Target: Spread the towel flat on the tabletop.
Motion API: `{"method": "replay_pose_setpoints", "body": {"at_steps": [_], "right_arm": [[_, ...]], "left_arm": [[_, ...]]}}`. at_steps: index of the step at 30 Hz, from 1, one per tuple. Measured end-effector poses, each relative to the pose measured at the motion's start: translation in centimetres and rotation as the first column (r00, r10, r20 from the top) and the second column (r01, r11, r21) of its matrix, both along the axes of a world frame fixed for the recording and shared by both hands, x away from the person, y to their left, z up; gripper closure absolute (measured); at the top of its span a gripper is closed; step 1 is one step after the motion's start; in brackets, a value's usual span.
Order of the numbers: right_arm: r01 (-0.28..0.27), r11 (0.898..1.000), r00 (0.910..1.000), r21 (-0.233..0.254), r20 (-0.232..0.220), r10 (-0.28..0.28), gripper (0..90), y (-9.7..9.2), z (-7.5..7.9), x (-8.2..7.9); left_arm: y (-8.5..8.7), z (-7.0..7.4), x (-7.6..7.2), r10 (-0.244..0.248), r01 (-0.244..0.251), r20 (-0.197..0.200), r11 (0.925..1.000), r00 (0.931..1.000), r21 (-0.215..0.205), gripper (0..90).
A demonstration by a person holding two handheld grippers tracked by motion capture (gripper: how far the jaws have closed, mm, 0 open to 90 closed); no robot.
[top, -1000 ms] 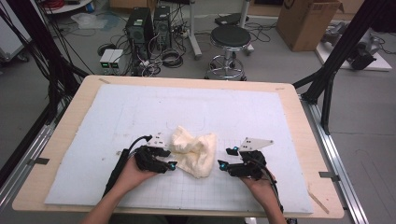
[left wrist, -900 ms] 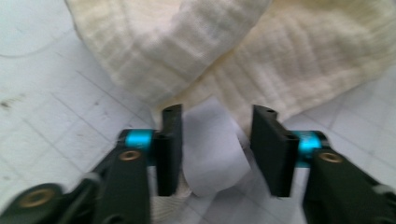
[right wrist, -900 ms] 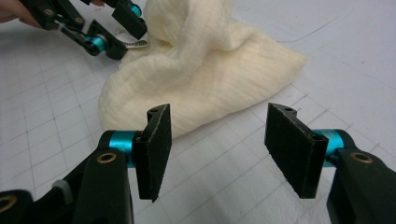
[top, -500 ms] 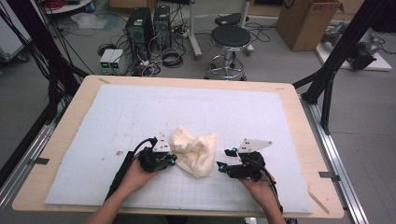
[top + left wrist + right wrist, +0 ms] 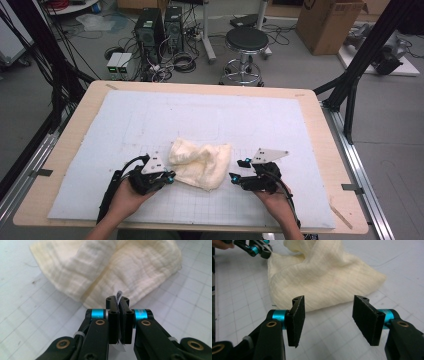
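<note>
Cream cloth (image 5: 201,162) lies crumpled mid-mat, between both grippers.
Left gripper (image 5: 120,315) has just clamped together on what looks like the cloth's small tag; right gripper (image 5: 334,320), jaws apart and just narrowing with nothing between, stands beside the near edge.

On the bench (image 5: 65,165) a mat (image 5: 150,115) bears a crumpled cloth (image 5: 201,162) near its front middle, with the left tool (image 5: 169,177) touching the cloth's left edge and the right tool (image 5: 239,170) just beside its right.

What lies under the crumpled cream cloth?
The cream cloth rests on the white gridded mat, which shows all around it. Whatever its folds cover stays hidden.
</note>
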State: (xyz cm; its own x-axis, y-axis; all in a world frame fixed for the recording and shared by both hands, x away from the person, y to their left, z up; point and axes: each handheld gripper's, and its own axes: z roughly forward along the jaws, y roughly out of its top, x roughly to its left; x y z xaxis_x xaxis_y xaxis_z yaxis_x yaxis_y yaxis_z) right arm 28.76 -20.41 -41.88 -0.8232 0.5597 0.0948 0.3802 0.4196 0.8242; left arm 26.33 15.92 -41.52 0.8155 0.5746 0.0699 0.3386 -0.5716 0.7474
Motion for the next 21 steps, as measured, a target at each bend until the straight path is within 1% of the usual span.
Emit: {"method": "replay_pose_setpoints", "body": {"at_steps": [1, 2, 5, 6, 7, 8, 9, 10, 11, 12, 13, 14, 15, 16, 18, 21], "right_arm": [[-0.01, 1.0, 0.9999, 0.001, 0.001, 0.01, 46.6, 0.3, 0.0, 0.1], [-0.031, 0.999, 0.9995, -0.012, 0.0, 0.031, 49.3, 1.2, 0.0, 0.4], [-0.057, 0.998, 0.9984, -0.023, -0.003, 0.057, 54.7, 2.2, -0.1, 0.9], [-0.068, 0.997, 0.9975, -0.028, -0.017, 0.068, 57.3, 2.6, -0.2, 1.0], [-0.068, 0.997, 0.9975, -0.028, -0.017, 0.068, 57.3, 2.6, -0.2, 1.0], [-0.084, 0.996, 0.9964, -0.036, -0.018, 0.083, 58.7, 3.0, -0.3, 1.2], [-0.087, 0.995, 0.9958, -0.052, -0.031, 0.086, 59.3, 3.4, -0.5, 1.3], [-0.098, 0.994, 0.9948, -0.054, -0.032, 0.096, 60.6, 3.7, -0.6, 1.5], [-0.115, 0.992, 0.9928, -0.055, -0.039, 0.113, 60.8, 4.1, -0.8, 1.6], [-0.138, 0.987, 0.9902, -0.083, -0.033, 0.136, 60.8, 5.1, -1.1, 1.7], [-0.143, 0.985, 0.9895, -0.093, -0.034, 0.141, 60.8, 5.4, -1.2, 1.7], [-0.143, 0.985, 0.9895, -0.093, -0.034, 0.141, 60.8, 5.4, -1.2, 1.7], [-0.155, 0.98, 0.9878, -0.123, -0.027, 0.153, 63.4, 6.0, -1.6, 1.9], [-0.155, 0.98, 0.9878, -0.123, -0.027, 0.153, 63.4, 6.0, -1.6, 1.9], [-0.162, 0.975, 0.9867, -0.149, -0.03, 0.16, 69.6, 6.4, -2.1, 2.1], [-0.161, 0.975, 0.9869, -0.154, -0.026, 0.159, 83.8, 6.3, -2.2, 2.3]], "left_arm": [[0.6, 0.1, -0.5, 0.01, -0.01, 0.008, 0.9999, 0.9999, -0.006, 87.1], [1.1, 0.1, -0.9, 0.016, -0.016, 0.013, 0.9998, 0.9998, -0.008, 87.1], [2.4, 0.3, -1.8, 0.037, -0.037, 0.021, 0.9992, 0.9991, -0.015, 87.1], [2.8, 0.2, -2.1, 0.043, -0.043, 0.018, 0.9989, 0.9989, -0.02, 87.1], [3.1, 0.2, -2.2, 0.047, -0.047, 0.016, 0.9986, 0.9987, -0.024, 87.1], [3.4, 0.0, -2.4, 0.052, -0.051, 0.016, 0.9983, 0.9985, -0.027, 87.0], [3.5, -0.2, -2.5, 0.055, -0.055, 0.013, 0.998, 0.9984, -0.03, 87.0], [3.6, -0.3, -2.5, 0.057, -0.057, 0.01, 0.9979, 0.9983, -0.031, 87.0], [3.6, -0.7, -2.4, 0.06, -0.06, 0.004, 0.9973, 0.9982, -0.043, 87.0], [3.6, -0.9, -2.3, 0.064, -0.064, -0.003, 0.997, 0.998, -0.045, 86.9], [3.5, -1.0, -2.1, 0.058, -0.058, -0.007, 0.9976, 0.9983, -0.038, 86.9], [3.4, -1.1, -2.0, 0.056, -0.056, -0.007, 0.9978, 0.9984, -0.035, 86.9], [3.3, -1.1, -1.9, 0.052, -0.052, -0.011, 0.9982, 0.9986, -0.031, 86.9], [3.2, -1.2, -1.8, 0.047, -0.047, -0.011, 0.9982, 0.9988, -0.036, 86.9], [2.9, -1.1, -1.6, 0.043, -0.043, -0.007, 0.9984, 0.999, -0.036, 86.8], [2.6, -1.2, -1.3, 0.037, -0.037, -0.004, 0.9986, 0.9993, -0.037, 86.8]]}}
